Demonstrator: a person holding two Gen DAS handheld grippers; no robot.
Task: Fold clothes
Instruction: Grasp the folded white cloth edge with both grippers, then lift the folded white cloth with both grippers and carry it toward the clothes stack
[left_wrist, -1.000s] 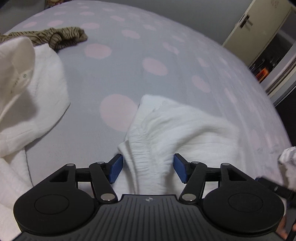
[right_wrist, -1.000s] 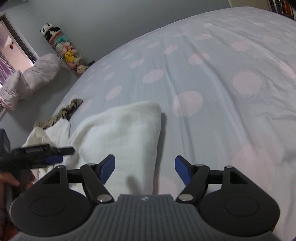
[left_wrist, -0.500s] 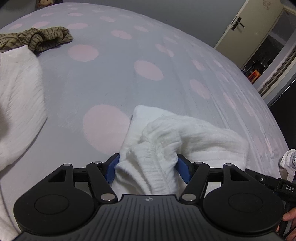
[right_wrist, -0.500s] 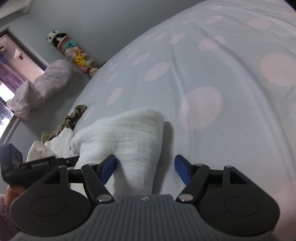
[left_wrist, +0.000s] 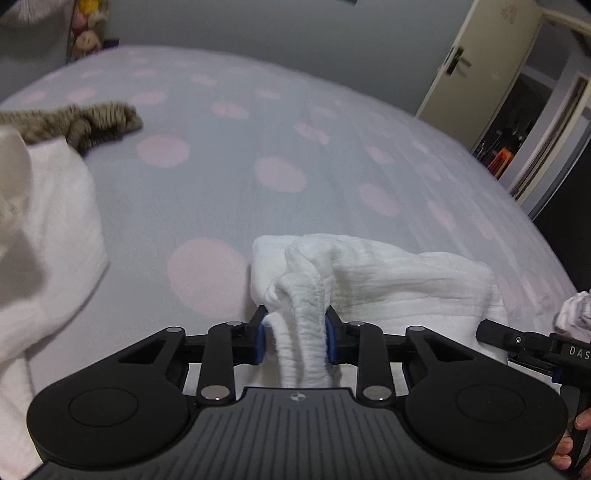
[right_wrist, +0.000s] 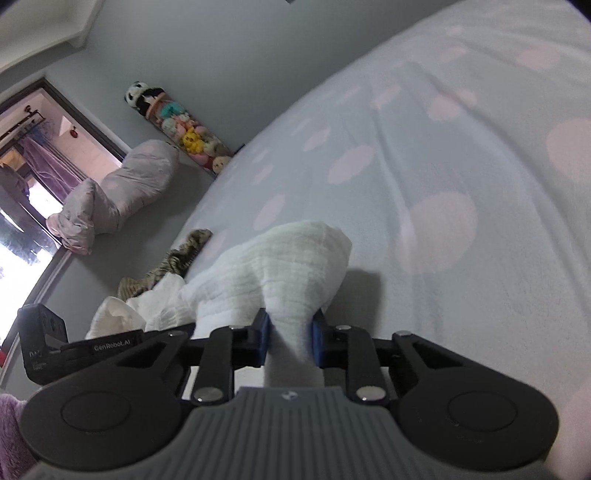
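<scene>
A white crinkled garment (left_wrist: 388, 277) lies on the dotted bedspread (left_wrist: 258, 147). My left gripper (left_wrist: 295, 338) is shut on its ribbed elastic edge, which bunches up between the blue pads. My right gripper (right_wrist: 290, 338) is shut on another corner of the same white garment (right_wrist: 284, 266) and lifts it a little off the bed. Each gripper shows at the edge of the other's view: the right one in the left wrist view (left_wrist: 524, 341), the left one in the right wrist view (right_wrist: 74, 349).
A second white garment (left_wrist: 44, 229) lies at the left, with an olive striped garment (left_wrist: 85, 122) behind it, which also shows in the right wrist view (right_wrist: 177, 258). A pillow (right_wrist: 118, 192) and a column of plush toys (right_wrist: 177, 125) stand by the wall. A door (left_wrist: 476, 66) is at far right.
Both grippers closed from open onto the white garment's edges and have begun to raise it. The cloth now bunches between the pads.
</scene>
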